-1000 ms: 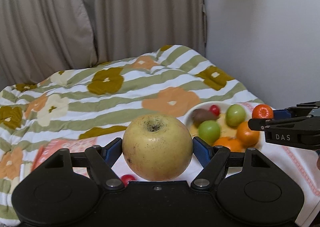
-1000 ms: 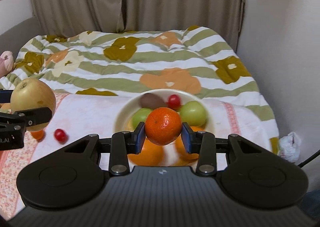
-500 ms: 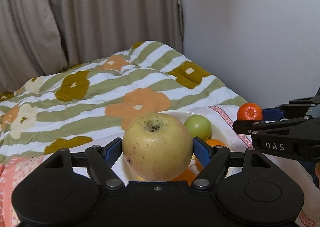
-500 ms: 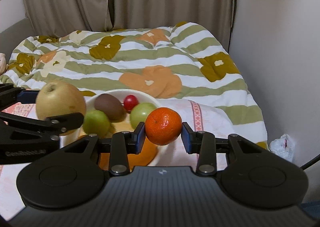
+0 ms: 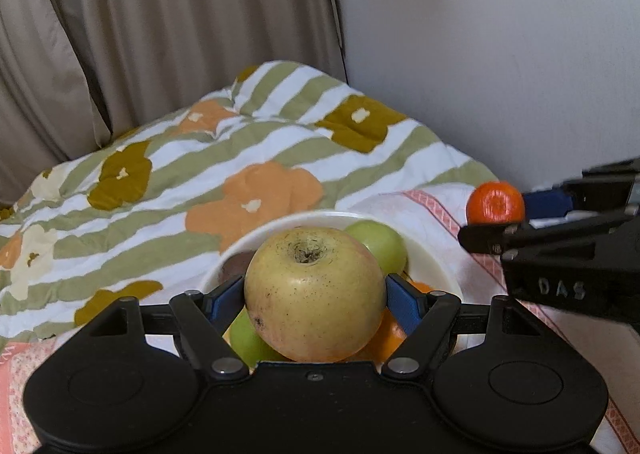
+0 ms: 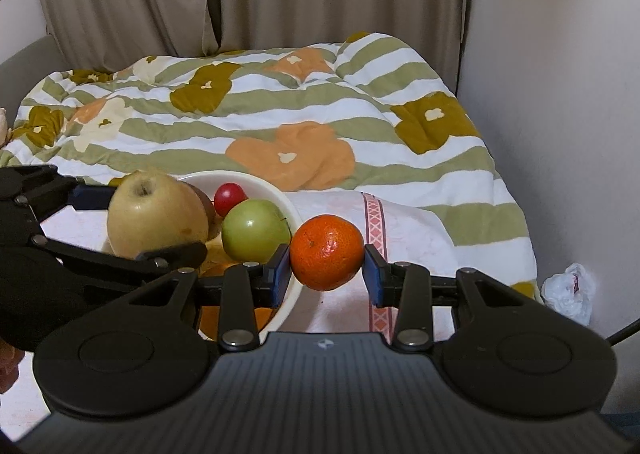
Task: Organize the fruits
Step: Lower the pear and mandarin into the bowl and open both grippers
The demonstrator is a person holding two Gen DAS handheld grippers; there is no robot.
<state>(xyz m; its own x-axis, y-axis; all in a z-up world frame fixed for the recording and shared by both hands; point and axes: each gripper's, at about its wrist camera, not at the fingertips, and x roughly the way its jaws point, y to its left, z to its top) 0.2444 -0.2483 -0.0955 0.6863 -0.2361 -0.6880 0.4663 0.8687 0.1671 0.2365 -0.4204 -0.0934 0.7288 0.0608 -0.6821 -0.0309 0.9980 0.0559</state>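
Observation:
My left gripper (image 5: 316,294) is shut on a large yellow apple (image 5: 314,292) and holds it just above the white bowl (image 5: 432,254). The apple also shows in the right wrist view (image 6: 156,214). My right gripper (image 6: 327,264) is shut on an orange mandarin (image 6: 327,252), held to the right of the bowl's rim (image 6: 276,192). The mandarin shows in the left wrist view (image 5: 495,202). The bowl holds a green apple (image 6: 256,230), a red cherry tomato (image 6: 230,198), a brown kiwi, another green fruit (image 5: 248,338) and oranges, partly hidden.
The bowl sits on a white cloth with a pink border (image 6: 374,214) over a striped floral quilt (image 6: 288,126). Curtains hang behind. A wall (image 6: 560,94) stands close on the right, with a white plastic bag (image 6: 570,292) on the floor beside the bed.
My left gripper has carried the yellow apple right, from beside the bowl to over it. My right gripper has shifted right with the mandarin, off the bowl to its right side.

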